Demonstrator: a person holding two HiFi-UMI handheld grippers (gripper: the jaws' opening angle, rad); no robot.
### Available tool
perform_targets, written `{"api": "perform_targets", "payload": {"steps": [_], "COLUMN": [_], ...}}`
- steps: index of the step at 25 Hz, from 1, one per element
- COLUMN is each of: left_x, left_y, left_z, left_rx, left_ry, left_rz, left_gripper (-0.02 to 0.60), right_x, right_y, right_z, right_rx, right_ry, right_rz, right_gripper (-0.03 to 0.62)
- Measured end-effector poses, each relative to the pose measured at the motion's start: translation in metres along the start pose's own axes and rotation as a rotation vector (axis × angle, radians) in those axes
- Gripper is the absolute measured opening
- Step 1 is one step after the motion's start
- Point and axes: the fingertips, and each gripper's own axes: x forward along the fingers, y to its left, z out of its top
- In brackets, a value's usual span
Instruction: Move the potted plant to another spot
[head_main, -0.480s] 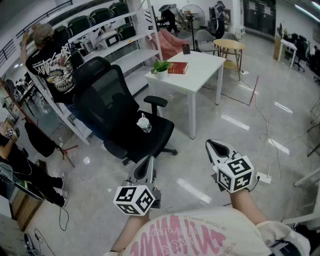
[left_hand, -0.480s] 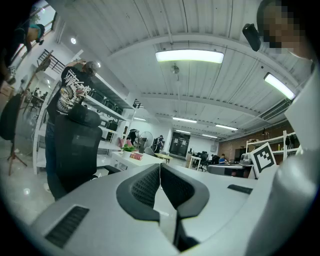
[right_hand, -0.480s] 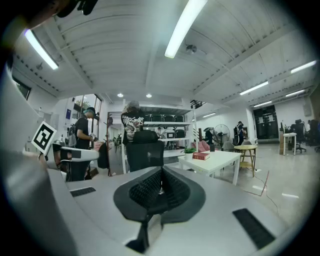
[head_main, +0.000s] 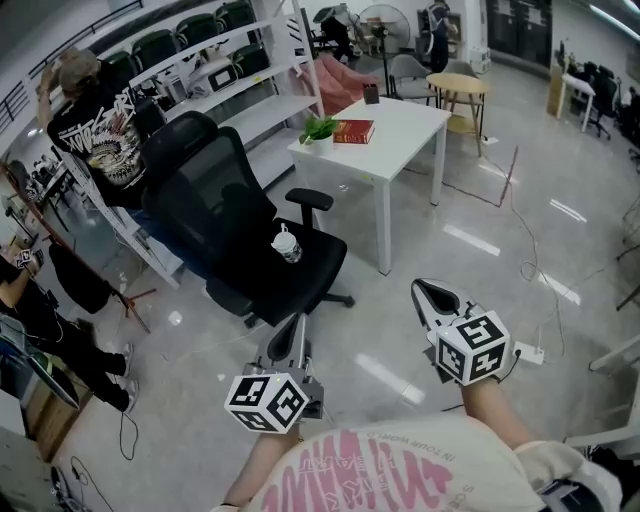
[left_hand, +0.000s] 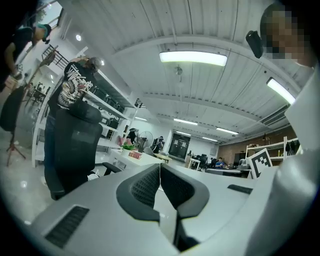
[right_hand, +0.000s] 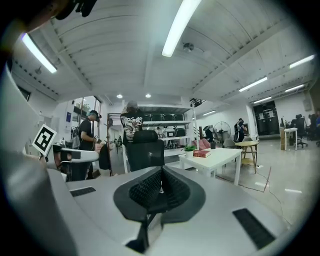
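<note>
- The left gripper (head_main: 297, 320) is held low in front of the person's chest, over the grey floor (head_main: 420, 340). Its jaws are pressed together with nothing between them.
- The right gripper (head_main: 426, 288) is beside it, well apart to the right, also over the floor. Its jaws are closed on each other and hold nothing.
- Just beyond the left gripper stands a black office chair (head_main: 215, 200), with a small white lidded cup (head_main: 288, 246) upright on the seat.
- Past the chair's armrest is a white table (head_main: 405, 140), seen corner-on.
- The potted plant (head_main: 320, 130), green leaves in a small white pot, stands upright at the table's left corner, the one nearest the chair and the shelving. It is well apart from both grippers.
- A red book (head_main: 355, 133) lies flat just beside the plant, further in from that corner.
- A small dark object (head_main: 372, 96) stands at the table's far corner.
- White shelving (head_main: 255, 115) runs behind the chair and table, and a person in a black printed shirt (head_main: 95, 130) stands at its left end.
- A round wooden table (head_main: 458, 89) is farther back.
</note>
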Motion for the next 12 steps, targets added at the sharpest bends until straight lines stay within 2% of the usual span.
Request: {"api": "perform_targets", "payload": {"steps": [4, 8, 12], "left_x": [0.006, 0.016, 0.045], "left_y": [0.000, 0.013, 0.028], "left_z": [-0.008, -0.017, -0.023], "left_rx": [-0.011, -0.077, -0.110], "left_ry": [0.013, 0.002, 0.018], "left_rz": [0.000, 0.003, -0.004], "left_gripper": [0.025, 0.025, 0.025], "right_x": [0.004, 0.019, 0.047], "right_y": [-0.013, -0.018, -0.024], "right_z": [-0.008, -0.028, -0.033], "right_rx": [0.038, 0.045, 0.041], "right_ry": [0.013, 0.061, 0.070], "right_rz": [-0.003, 0.007, 0.034], "right_gripper": [0.015, 0.015, 0.015]}}
